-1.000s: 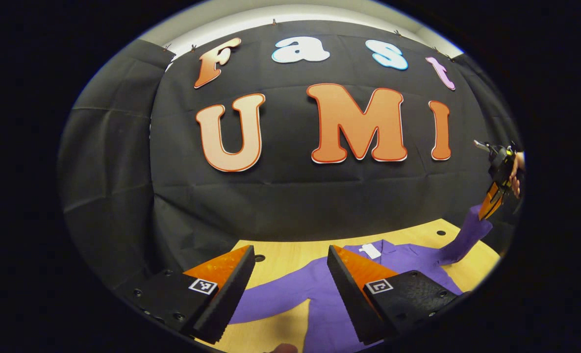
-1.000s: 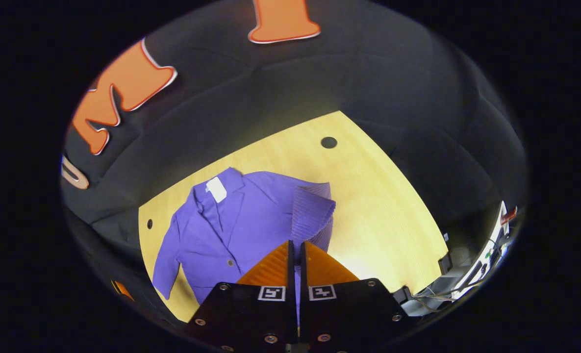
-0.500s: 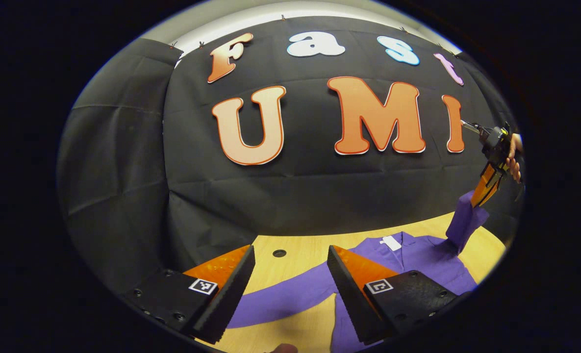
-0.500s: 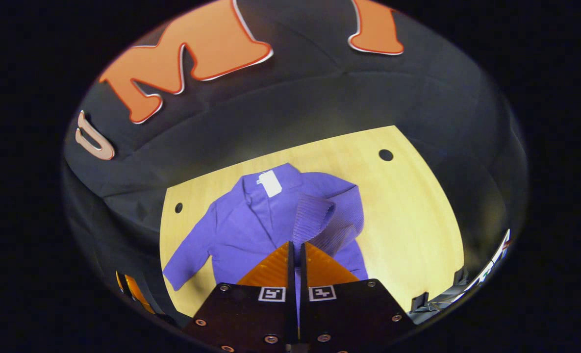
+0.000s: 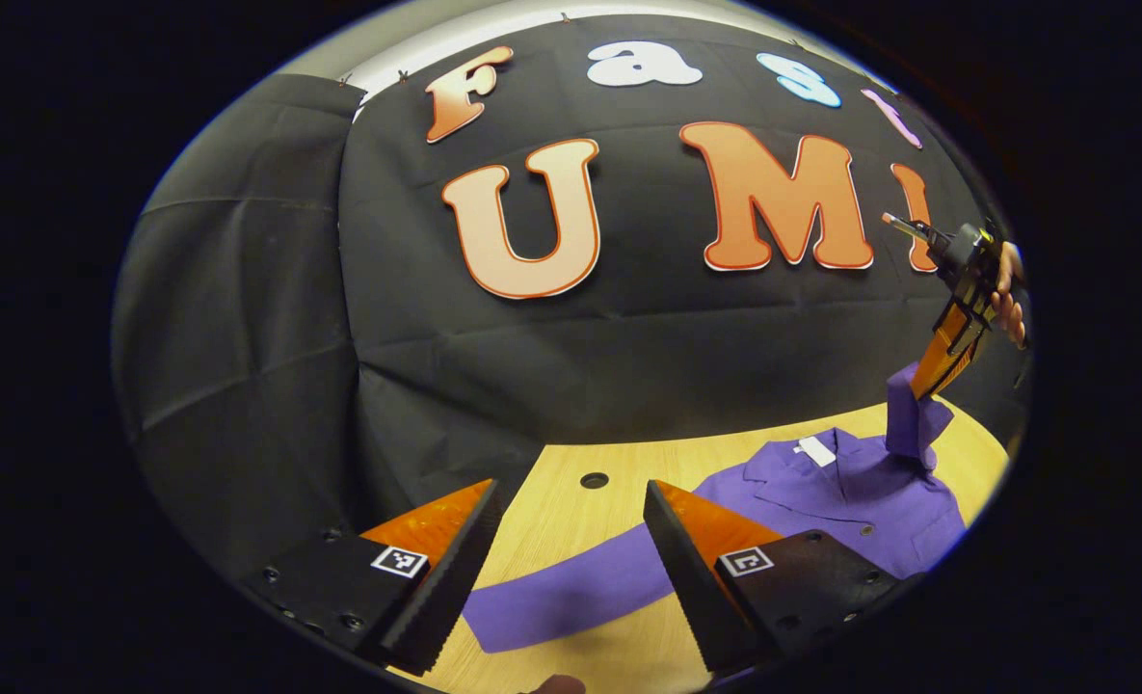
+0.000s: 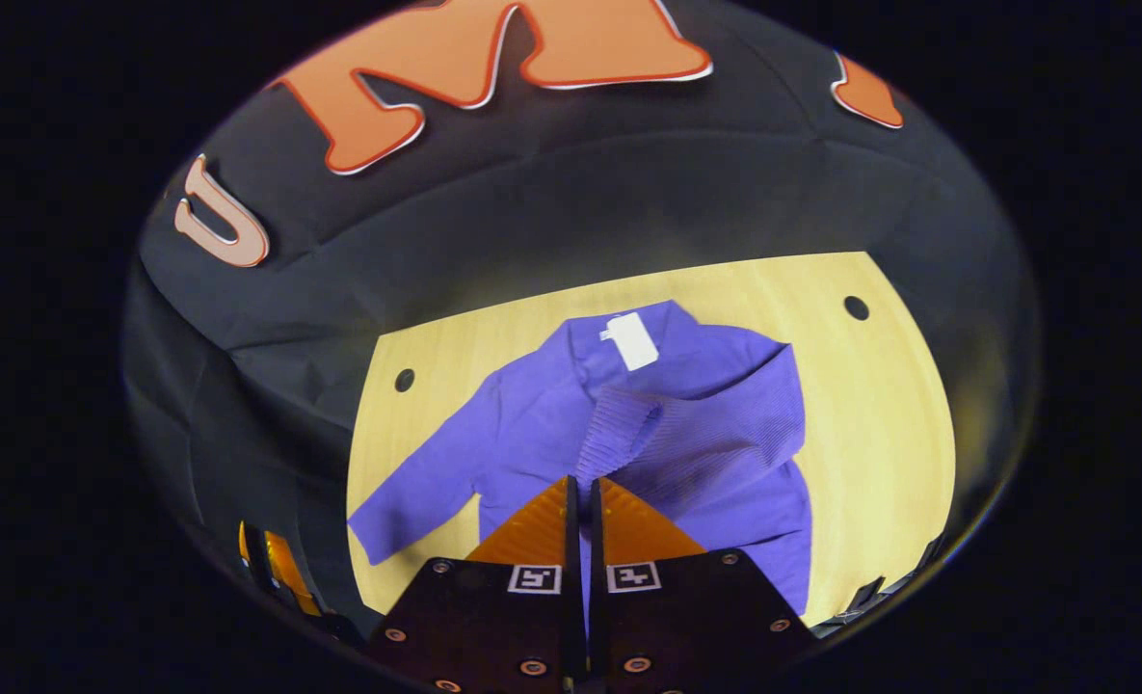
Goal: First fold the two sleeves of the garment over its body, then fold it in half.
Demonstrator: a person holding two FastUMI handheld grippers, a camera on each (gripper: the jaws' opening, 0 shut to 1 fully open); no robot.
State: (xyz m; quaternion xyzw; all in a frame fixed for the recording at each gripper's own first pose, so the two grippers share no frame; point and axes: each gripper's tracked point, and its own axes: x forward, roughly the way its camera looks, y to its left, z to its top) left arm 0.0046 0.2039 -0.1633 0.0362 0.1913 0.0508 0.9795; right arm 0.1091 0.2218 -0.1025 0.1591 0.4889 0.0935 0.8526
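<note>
Purple garment [image 6: 571, 414] lies face-up on the wooden counter [image 6: 879, 424], collar w/ white tag [image 6: 633, 339] toward the booth wall. R gripper [image 6: 580, 492] has its fingers clenched on the cuff of the right sleeve [image 6: 696, 424], holding it up above the body; in the left gripper view that same gripper [image 5: 937, 371] hangs well above the counter w/ the sleeve [image 5: 913, 424] dangling from it, a hand [image 5: 1009, 294] on its handle. L gripper [image 5: 571, 549] has its fingers spread wide apart, gripping nothing, low over the left sleeve [image 5: 571, 598], which lies flat and stretched out to the side. Judging by this, the first sleeve fold is mid-way, the second not yet begun. Risks: grip is only on the cuff edge, so the knit could slip out before it's set down and the sleeve would flop in a heap, not flat. Lifting that high could also drag the shoulder and shift the whole body on the smooth counter, since nothing pins it. If let go too soon the sleeve prob. lands bunched or across the collar, spoiling the later half-fold. L fingers sit close to the cloth, so a careless dip could snag and rumple that sleeve.
</note>
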